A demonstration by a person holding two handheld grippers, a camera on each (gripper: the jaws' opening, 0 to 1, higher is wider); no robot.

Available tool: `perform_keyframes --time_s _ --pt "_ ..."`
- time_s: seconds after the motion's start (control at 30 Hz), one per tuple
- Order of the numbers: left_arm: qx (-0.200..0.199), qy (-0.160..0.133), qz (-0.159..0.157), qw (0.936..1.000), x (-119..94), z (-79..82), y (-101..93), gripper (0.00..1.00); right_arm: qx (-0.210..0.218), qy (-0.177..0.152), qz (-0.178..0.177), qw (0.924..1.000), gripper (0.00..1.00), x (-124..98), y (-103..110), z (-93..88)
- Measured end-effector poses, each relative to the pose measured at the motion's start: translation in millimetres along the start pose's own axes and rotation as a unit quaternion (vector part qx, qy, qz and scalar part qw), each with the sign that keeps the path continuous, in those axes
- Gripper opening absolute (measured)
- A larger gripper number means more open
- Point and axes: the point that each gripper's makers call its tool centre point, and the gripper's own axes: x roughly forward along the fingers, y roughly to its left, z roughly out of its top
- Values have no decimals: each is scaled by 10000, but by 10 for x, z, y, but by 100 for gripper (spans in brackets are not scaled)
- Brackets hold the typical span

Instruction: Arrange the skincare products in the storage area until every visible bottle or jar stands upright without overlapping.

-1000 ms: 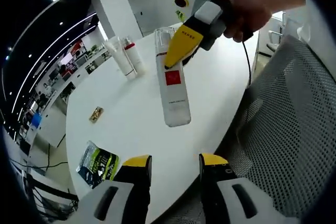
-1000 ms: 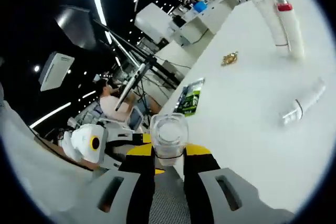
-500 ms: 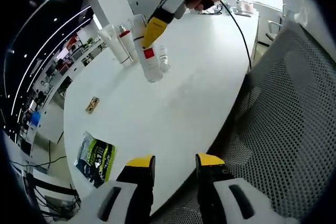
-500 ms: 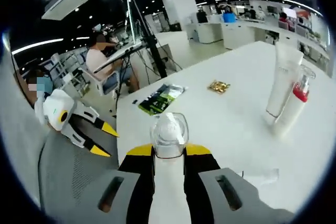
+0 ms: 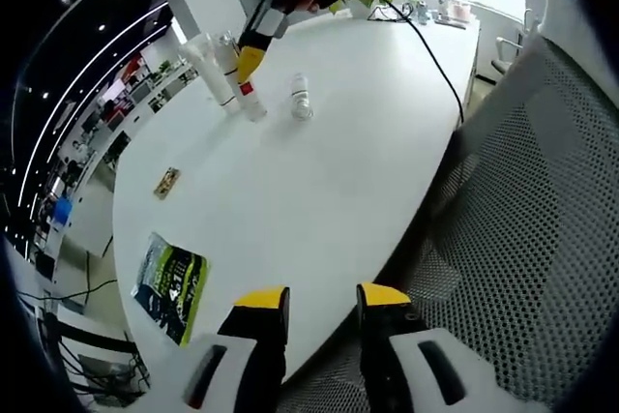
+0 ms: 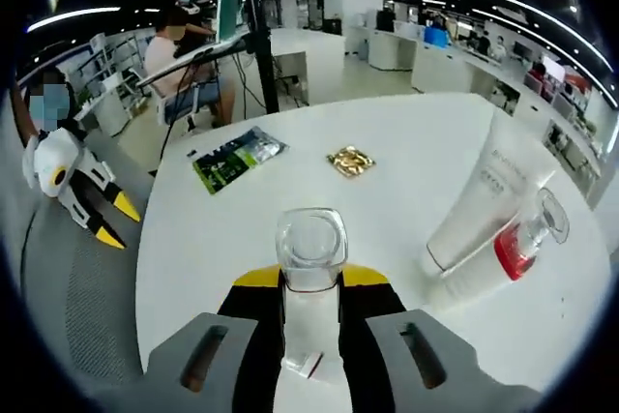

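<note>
My right gripper (image 6: 310,282) is shut on a tall clear bottle (image 6: 310,244) with a clear cap, which it holds upright over the white table (image 6: 290,191). In the left gripper view the same bottle (image 5: 250,96) shows a red label and hangs from the right gripper (image 5: 253,41) close beside a white tube (image 5: 213,67). The white tube (image 6: 484,205) and a clear bottle with red liquid (image 6: 522,244) stand together just right of my held bottle. A small clear bottle (image 5: 302,103) lies on its side nearby. My left gripper (image 5: 321,299) is open at the table's near edge, nothing between its jaws.
A green packet (image 5: 172,282) and a small gold wrapper (image 5: 166,182) lie on the table toward the near side. A grey mesh chair (image 5: 542,220) stands against the table edge. The left gripper (image 6: 77,186) shows beyond the table. A person sits far behind.
The right gripper has carried the clear bottle away across the table, up to the white tube and red-liquid bottle. The left gripper has stayed open at the near edge.
</note>
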Motion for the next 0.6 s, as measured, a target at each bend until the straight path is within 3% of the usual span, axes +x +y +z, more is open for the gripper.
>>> perform_keyframes --time_s 0.6 --pt "-21 108 -60 9999 20 -62 -21 28 -104 356 -349 9987 18 186 -510 -136"
